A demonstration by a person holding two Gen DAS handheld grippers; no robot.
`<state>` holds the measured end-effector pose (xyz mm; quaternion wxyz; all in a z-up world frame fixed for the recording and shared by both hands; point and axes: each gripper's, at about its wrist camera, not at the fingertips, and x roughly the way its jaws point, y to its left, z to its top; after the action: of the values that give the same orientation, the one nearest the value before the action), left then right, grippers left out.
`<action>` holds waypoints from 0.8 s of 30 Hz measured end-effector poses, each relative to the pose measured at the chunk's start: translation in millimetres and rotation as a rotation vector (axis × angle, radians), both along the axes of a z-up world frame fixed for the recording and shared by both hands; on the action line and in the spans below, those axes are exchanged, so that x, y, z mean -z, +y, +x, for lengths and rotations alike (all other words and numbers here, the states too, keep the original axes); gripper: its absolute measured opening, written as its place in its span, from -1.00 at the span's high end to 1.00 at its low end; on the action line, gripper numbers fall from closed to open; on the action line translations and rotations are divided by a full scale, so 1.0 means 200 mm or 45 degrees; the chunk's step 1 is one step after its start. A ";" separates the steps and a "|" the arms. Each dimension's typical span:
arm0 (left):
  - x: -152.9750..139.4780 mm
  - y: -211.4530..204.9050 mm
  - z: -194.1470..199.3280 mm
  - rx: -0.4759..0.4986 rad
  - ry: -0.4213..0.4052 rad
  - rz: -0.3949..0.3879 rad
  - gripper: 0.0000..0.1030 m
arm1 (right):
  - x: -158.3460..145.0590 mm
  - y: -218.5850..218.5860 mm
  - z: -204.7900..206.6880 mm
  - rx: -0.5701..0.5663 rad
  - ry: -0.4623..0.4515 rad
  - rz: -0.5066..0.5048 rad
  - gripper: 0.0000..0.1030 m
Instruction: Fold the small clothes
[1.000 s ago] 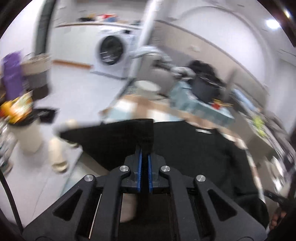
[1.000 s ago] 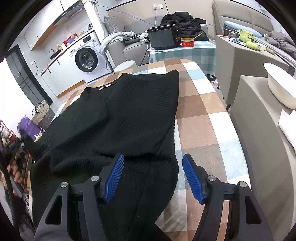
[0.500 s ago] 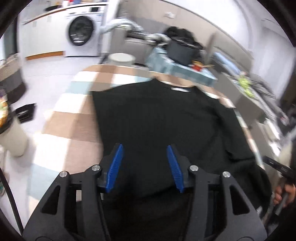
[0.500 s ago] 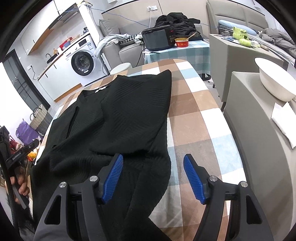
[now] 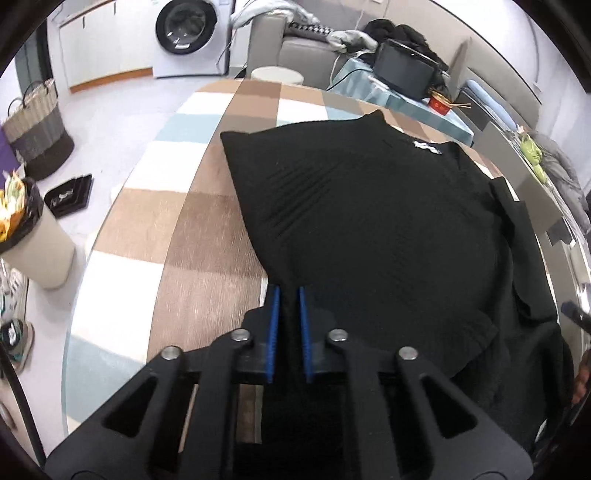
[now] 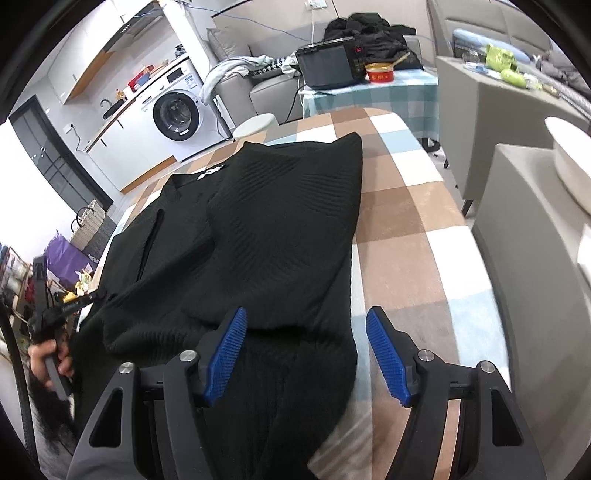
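Observation:
A black knit sweater (image 5: 369, 221) lies spread on the checked tablecloth (image 5: 177, 206), its white neck label at the far end. My left gripper (image 5: 287, 291) sits low at the sweater's near left edge. Its jaws are closing to a narrow gap, and the blue pads pinch a fold of the black fabric. In the right wrist view the sweater (image 6: 266, 240) has one side folded over the middle. My right gripper (image 6: 306, 314) hovers open above the near hem, with cloth under it but none gripped. A hand (image 6: 44, 354) holds the other gripper at the far left.
The tablecloth (image 6: 406, 221) is bare to the right of the sweater. Beyond the table stand a washing machine (image 5: 188, 33), a side table with a black appliance (image 6: 328, 66) and a red bowl (image 6: 378, 72). A bin (image 5: 33, 243) and basket (image 5: 37, 125) sit on the floor at left, a grey cabinet (image 6: 517, 221) at right.
The left gripper let go of the raised black fabric, opened, dropped toward the table and shut again on the sweater's near edge. The right gripper stayed open, almost still.

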<state>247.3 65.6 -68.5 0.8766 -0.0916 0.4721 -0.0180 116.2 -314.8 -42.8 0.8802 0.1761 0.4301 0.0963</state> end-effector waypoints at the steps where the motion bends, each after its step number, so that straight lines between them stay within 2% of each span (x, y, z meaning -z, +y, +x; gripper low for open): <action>1: -0.01 0.00 0.01 -0.005 -0.012 0.000 0.89 | 0.01 0.00 0.03 -0.003 0.013 0.012 -0.34; 6: -0.11 0.11 0.02 -0.064 -0.082 0.005 0.91 | 0.04 0.03 0.13 -0.007 0.069 -0.057 -0.30; 11: -0.09 0.18 0.05 -0.110 -0.085 -0.008 0.91 | 0.09 0.04 0.15 -0.013 0.096 -0.085 -0.27; 12: -0.09 0.18 0.05 -0.112 -0.082 -0.012 0.91 | 0.09 0.04 0.15 -0.021 0.095 -0.080 -0.22; 14: -0.08 0.17 0.06 -0.111 -0.078 -0.010 0.91 | 0.10 0.05 0.17 -0.038 0.098 -0.077 0.06; 18: -0.09 0.16 0.06 -0.109 -0.092 -0.014 0.91 | 0.12 0.07 0.21 -0.060 0.089 -0.097 0.39; 20: -0.09 0.15 0.06 -0.108 -0.103 -0.017 0.91 | 0.12 0.07 0.22 -0.056 0.081 -0.124 0.83; 22: -0.10 0.14 0.06 -0.108 -0.109 -0.012 0.91 | 0.11 0.06 0.23 -0.025 0.061 -0.137 0.87; 24: -0.11 0.12 0.07 -0.104 -0.117 -0.007 0.91 | 0.10 0.02 0.23 0.068 0.050 -0.158 0.89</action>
<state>260.4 90.6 -47.3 0.8971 -0.1124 0.4271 0.0122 163.2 -310.9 -63.2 0.8831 0.1344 0.4476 0.0427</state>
